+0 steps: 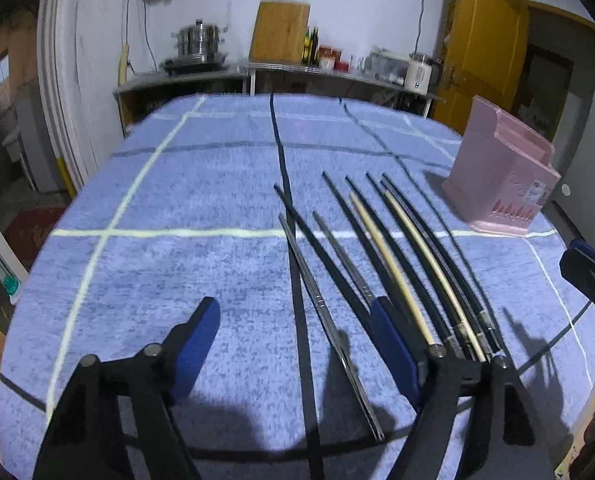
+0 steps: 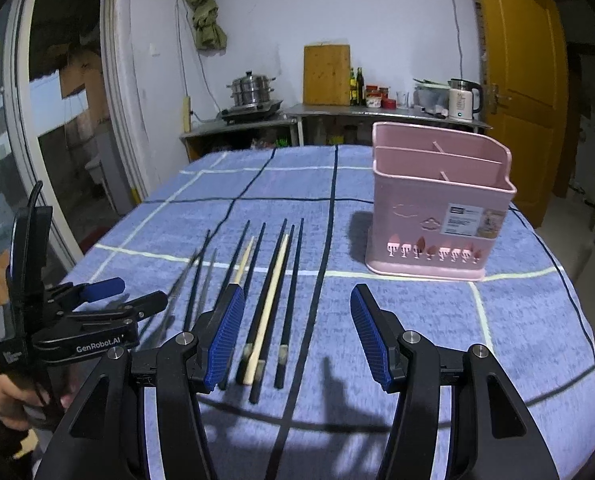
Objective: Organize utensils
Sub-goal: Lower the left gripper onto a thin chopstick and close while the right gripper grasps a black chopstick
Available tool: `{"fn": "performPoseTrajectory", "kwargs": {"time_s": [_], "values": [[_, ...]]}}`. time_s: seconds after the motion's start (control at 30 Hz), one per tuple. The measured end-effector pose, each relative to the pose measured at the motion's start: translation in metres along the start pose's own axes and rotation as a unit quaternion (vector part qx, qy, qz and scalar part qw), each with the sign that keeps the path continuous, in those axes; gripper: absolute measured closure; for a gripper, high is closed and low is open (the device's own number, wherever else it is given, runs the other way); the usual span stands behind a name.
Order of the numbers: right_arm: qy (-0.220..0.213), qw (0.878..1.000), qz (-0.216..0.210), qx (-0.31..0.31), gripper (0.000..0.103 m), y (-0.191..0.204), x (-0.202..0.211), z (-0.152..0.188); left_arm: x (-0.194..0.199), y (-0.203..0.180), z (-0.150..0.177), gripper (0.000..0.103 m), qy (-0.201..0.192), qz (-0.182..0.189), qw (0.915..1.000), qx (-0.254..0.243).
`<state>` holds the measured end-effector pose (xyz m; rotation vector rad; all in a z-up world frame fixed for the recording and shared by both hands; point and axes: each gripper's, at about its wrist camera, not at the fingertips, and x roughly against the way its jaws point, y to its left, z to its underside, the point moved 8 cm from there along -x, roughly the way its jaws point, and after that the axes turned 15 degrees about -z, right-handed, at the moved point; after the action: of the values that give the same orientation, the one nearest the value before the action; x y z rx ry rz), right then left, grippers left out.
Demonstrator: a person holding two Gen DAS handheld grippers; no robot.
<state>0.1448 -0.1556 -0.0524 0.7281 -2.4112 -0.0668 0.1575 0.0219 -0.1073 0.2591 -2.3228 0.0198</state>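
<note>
Left wrist view shows the left hand-held gripper [image 1: 295, 344] open and empty over the chopsticks [image 1: 381, 264] on the counter [image 1: 157, 208], so closing may perhaps catch several crossed sticks together.

Tabletop [image 2: 517, 332] cloth: blue, gridded with white and dark lines. Utensil holder [image 2: 437, 216]: pink, cut-out tree motifs along base, white label. Chopsticks [image 2: 273, 280] left of holder: mostly black, two pale cream, two silver-grey. Gripper pads [image 2: 225, 340]: ribbed blue on black.
</note>
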Motion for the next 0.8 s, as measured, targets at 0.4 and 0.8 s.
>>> {"fn": "performPoseTrajectory", "kwargs": {"time_s": [0.4, 0.8], "values": [[0.078, 0.997, -0.009, -0.023, 0.066, -0.032, -0.072, -0.005, -0.028, -0.001, -0.010, 0.055, 0.050, 0.000, 0.9987, 0.010], [0.120, 0.992, -0.027, -0.025, 0.083, -0.038, -0.111, -0.008, -0.039, -0.004, -0.018, 0.059, 0.044, -0.019, 0.9987, -0.017]]}}
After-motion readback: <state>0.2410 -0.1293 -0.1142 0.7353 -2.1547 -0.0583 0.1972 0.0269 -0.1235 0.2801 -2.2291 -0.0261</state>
